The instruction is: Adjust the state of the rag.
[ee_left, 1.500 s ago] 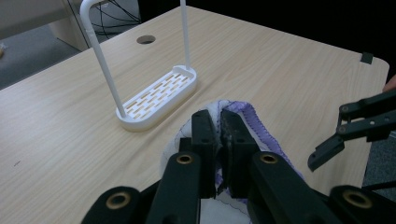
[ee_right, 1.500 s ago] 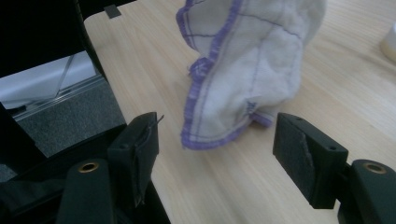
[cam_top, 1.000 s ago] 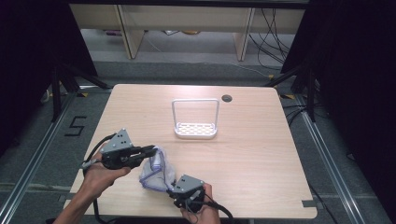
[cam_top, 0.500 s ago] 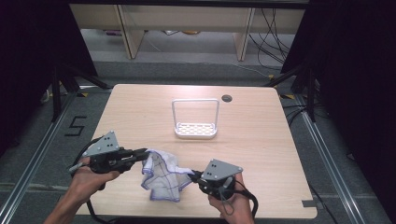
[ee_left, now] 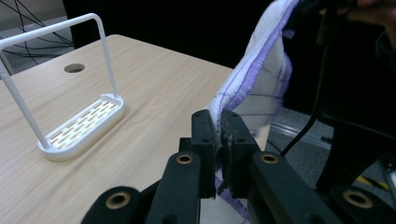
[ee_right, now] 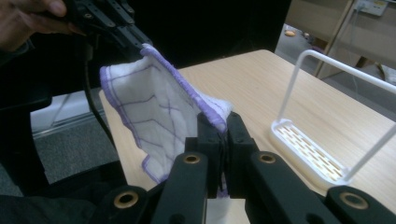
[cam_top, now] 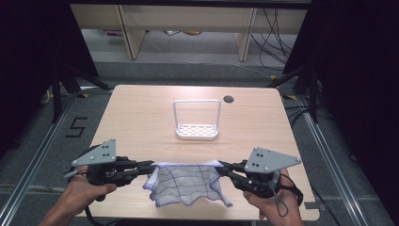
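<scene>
Right now I hold a white cloth with purple grid lines [cam_top: 188, 182] stretched between my two tools above the near edge of the light wood surface [cam_top: 141, 117]. My left hand-held gripper [cam_top: 149, 166] has its black jaws pinched together on the cloth's left top corner, and in the left gripper view the purple hem runs up out of the closed jaws toward the other tool. My right hand-held gripper [cam_top: 221, 165] is clamped the same way on the right top corner; in the right gripper view the cloth [ee_right: 159, 116] spans from its jaws to the far gripper [ee_right: 126, 30].

Beyond the cloth, near the middle of the surface, stands a white wire-frame rack [cam_top: 196, 120] with a slotted oval base, well apart from the cloth and with nothing between them. A round cable hole [cam_top: 228, 99] sits just beyond the rack's right side. On the floor left of the surface a marking reading "5" [cam_top: 75, 127] is legible.

The cloth's top edge runs left to right, taut and roughly level, with the rest hanging down from it; its lower corners droop toward the surface, and I cannot tell whether they touch it.
</scene>
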`<state>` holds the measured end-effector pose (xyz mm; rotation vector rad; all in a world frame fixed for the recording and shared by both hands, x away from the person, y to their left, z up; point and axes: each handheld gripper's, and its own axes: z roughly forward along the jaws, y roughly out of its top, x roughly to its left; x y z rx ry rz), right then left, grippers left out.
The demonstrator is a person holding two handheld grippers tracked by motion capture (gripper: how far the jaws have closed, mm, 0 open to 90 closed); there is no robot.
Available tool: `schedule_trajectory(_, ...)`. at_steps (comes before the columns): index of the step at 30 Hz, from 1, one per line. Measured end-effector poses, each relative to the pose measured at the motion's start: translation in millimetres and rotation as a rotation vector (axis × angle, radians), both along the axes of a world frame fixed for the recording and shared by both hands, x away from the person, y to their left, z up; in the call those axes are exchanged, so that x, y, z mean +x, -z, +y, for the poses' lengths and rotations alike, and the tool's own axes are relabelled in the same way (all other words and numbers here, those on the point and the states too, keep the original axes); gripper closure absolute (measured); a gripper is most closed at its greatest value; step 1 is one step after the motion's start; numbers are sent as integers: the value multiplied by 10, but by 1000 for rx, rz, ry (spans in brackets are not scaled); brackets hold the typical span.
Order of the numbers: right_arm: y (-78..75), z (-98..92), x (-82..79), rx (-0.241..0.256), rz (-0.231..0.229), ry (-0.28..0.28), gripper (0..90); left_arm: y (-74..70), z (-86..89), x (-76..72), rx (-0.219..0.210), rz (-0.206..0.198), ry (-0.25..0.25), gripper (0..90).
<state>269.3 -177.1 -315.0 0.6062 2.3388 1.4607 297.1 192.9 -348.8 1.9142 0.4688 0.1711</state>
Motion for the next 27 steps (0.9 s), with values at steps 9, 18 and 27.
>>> schedule_trajectory(9, 466, -14, 772, -137, 127, 117, 878, 497, -304, 707, 168, -6, -118, 840)
schedule_trajectory(18, 1068, -4, 1435, -258, 230, 248, 875, 979, -532, 1244, 287, 18, -144, 825)
schedule_trajectory(27, 1547, 152, 1826, -351, 290, 305, 868, 1325, -557, 1547, 353, 118, -158, 789)
